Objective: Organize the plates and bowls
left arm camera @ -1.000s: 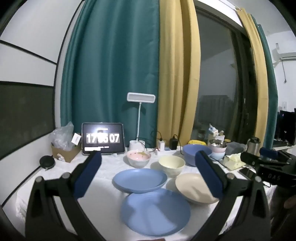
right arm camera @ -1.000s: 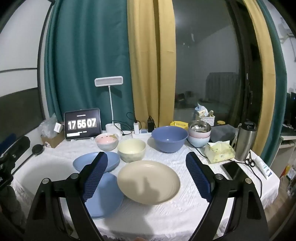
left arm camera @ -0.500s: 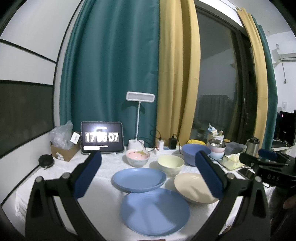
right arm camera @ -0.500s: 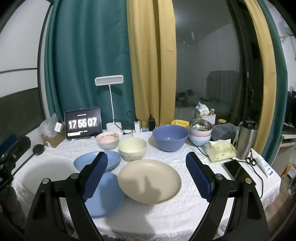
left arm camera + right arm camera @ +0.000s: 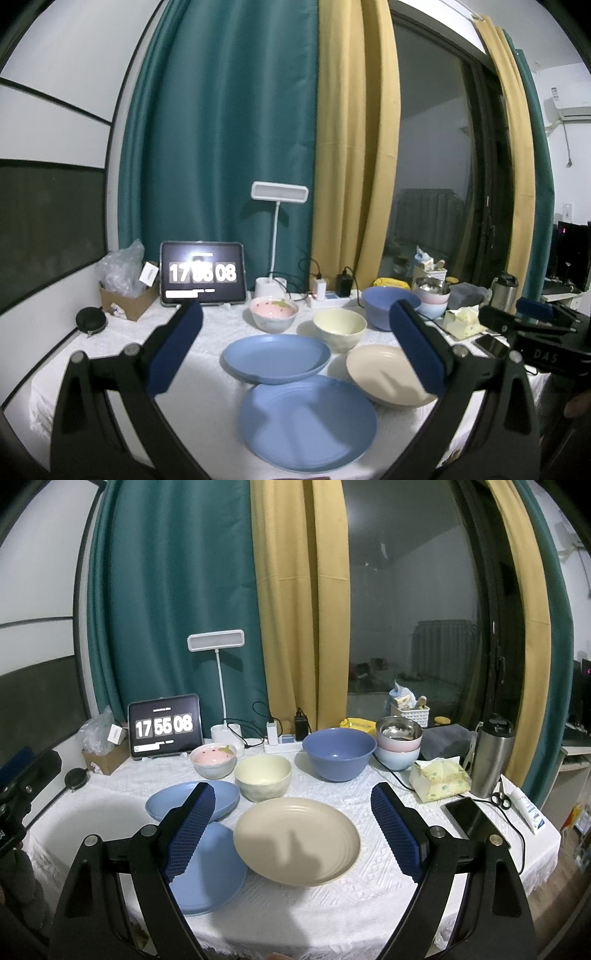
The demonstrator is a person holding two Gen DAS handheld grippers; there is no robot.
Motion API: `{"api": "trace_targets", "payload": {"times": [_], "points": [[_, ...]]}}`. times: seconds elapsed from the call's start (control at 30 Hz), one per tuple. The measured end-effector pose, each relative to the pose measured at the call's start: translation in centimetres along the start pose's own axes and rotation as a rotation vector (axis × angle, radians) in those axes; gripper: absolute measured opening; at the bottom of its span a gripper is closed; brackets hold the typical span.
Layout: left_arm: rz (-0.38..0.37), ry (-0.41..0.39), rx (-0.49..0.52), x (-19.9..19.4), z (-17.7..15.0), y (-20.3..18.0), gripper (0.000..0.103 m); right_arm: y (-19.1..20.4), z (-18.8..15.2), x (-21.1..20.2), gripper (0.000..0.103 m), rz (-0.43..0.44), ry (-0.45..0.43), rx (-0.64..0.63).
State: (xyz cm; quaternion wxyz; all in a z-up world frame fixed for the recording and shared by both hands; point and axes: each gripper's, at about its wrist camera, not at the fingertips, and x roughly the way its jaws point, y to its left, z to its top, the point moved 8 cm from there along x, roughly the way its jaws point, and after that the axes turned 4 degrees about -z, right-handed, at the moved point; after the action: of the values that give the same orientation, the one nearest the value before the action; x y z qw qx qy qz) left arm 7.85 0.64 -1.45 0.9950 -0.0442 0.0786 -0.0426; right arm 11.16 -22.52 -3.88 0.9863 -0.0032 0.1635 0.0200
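Both tools gape wide and empty above the surface [image 5: 369, 790]: left tool [image 5: 295, 347] over the blue plates [image 5: 306, 421], right tool [image 5: 293, 830] over the beige plate [image 5: 295, 840].

Ahead of the right gripper [image 5: 293, 832], between its fingers, the wide plate [image 5: 296, 840] lies on the table [image 5: 332, 904]. Left of this plate, two flat plates sit one behind the other: the near plate [image 5: 208, 875] and the far plate [image 5: 192, 800], overlapping at their edges. Behind the wide plate stands the small bowl [image 5: 263, 778], with the patterned bowl [image 5: 213, 760] to its left and the large bowl [image 5: 339, 752] to its right. Right of the large bowl, stacked bowls [image 5: 399, 743] stand. The tablet [image 5: 164, 725] stands behind the patterned bowl. The phone [image 5: 474, 821] lies right of the gripper.
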Motion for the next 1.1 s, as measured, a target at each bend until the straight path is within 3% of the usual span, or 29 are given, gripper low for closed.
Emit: {"api": "trace_targets", "payload": {"times": [1.1], "points": [[-0.002, 0.005, -0.004, 0.09, 0.05, 0.22, 0.102, -0.13, -0.15, 0.09, 0.089, 0.001, 0.005, 0.006]]}}
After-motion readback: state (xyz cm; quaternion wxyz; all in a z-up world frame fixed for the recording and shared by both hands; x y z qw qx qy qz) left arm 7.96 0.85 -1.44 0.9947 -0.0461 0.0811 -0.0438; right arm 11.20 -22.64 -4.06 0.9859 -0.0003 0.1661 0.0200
